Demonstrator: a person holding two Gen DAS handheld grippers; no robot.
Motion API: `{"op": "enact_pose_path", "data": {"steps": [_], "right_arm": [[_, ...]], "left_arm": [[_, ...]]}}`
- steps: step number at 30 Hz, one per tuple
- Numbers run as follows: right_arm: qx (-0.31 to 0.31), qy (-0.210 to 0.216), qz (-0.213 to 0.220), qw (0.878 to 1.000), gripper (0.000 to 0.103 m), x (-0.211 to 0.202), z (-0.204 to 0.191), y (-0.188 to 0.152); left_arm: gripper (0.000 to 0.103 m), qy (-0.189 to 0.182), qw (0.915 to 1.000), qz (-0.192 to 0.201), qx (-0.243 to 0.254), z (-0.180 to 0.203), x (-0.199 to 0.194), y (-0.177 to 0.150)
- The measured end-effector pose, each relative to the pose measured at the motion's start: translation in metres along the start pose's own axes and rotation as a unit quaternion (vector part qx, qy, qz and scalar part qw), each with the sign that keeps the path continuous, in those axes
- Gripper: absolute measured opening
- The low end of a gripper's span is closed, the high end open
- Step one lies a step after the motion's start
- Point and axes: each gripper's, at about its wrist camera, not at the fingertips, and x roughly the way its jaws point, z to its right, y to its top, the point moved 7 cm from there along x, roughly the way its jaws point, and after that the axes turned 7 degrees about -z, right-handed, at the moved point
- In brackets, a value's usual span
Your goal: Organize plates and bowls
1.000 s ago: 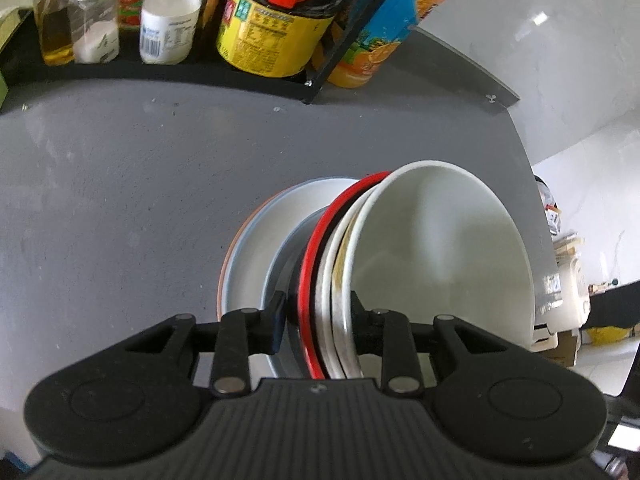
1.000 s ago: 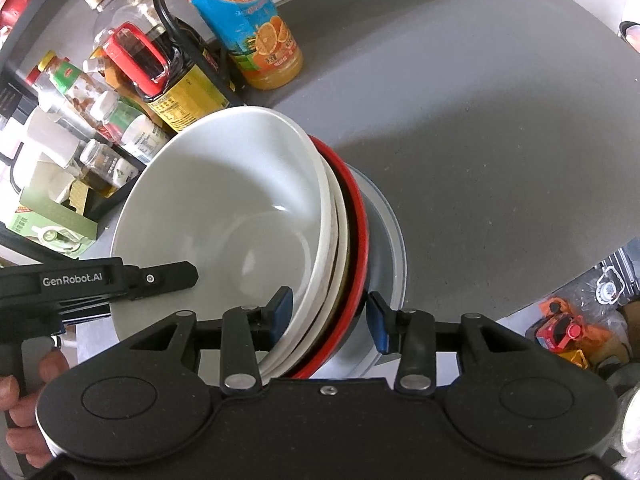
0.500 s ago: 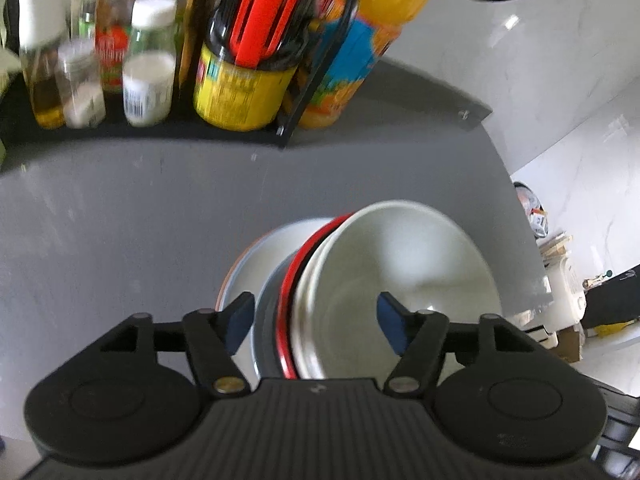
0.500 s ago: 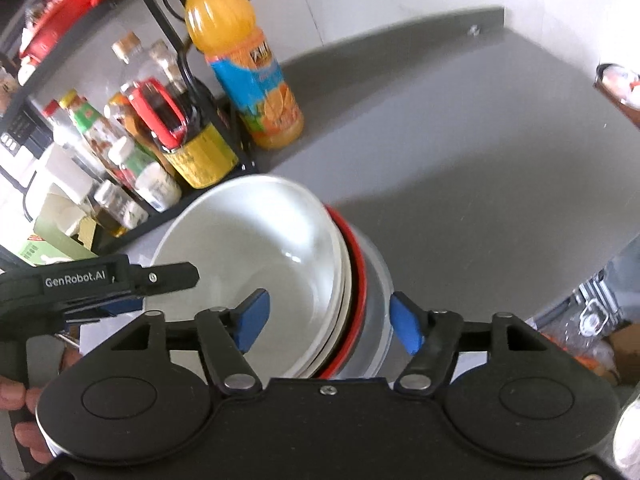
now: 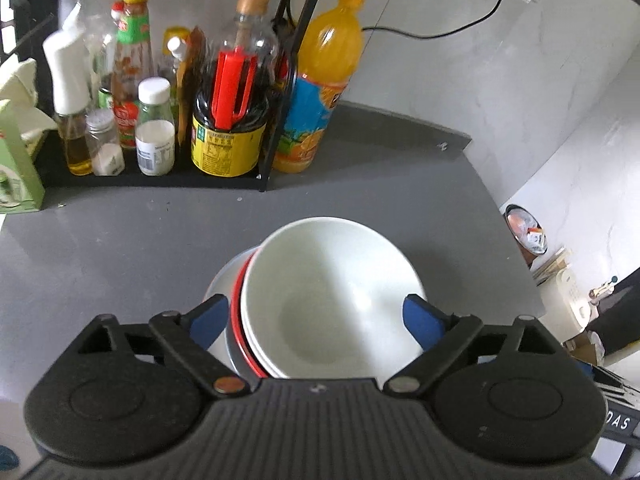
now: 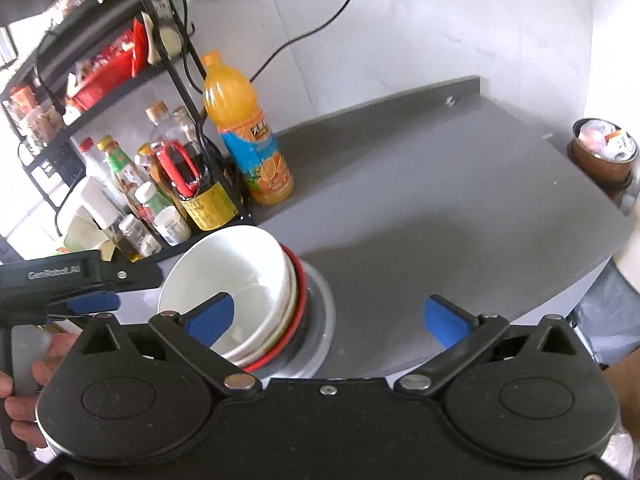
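A stack of dishes sits on the grey counter [image 5: 120, 248]. A white bowl [image 5: 332, 292] [image 6: 232, 276] is on top, nested in more white bowls, over a red-rimmed dish [image 5: 237, 312] [image 6: 301, 292] and a grey plate [image 5: 218, 280] [image 6: 322, 312]. My left gripper [image 5: 316, 322] is open above the near side of the stack, its blue pads wide apart and touching nothing. My right gripper [image 6: 336, 318] is open too, raised over the stack's right edge. The left gripper's body [image 6: 76, 280] shows at the left of the right wrist view.
A black wire rack [image 5: 276, 80] [image 6: 172, 60] with sauce bottles and jars stands at the back left. An orange juice bottle [image 5: 320, 80] [image 6: 248, 132] stands beside it. A brown bin [image 6: 604, 156] is beyond the counter's right edge. A hand [image 6: 24, 384] holds the left gripper.
Both grippers were shut on the stack's rims a second ago. They opened, let go and drew back upward. The stack now rests level on the counter.
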Motion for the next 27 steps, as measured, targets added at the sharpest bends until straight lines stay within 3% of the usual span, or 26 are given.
{"op": "enact_pose_path", "data": {"steps": [7, 13, 19, 27], "right_arm": [[-0.021, -0.001, 0.019, 1.0, 0.103, -0.046, 0.018, -0.008], [-0.023, 0.002, 0.037, 0.999, 0.103, -0.079, 0.019, -0.013], [-0.023, 0.01, 0.055, 0.998, 0.103, -0.102, 0.011, -0.022], [-0.027, -0.011, 0.083, 0.996, 0.103, -0.128, -0.01, -0.036]], "left_arm": [[0.101, 0.03, 0.9992, 0.027, 0.003, 0.025, -0.049, -0.032], [0.102, 0.035, 0.9985, 0.043, 0.0, 0.036, -0.086, -0.059], [0.102, 0.041, 0.9968, 0.069, 0.005, 0.039, -0.117, -0.075], [0.102, 0.037, 0.9947, 0.095, 0.014, 0.027, -0.151, -0.09]]}}
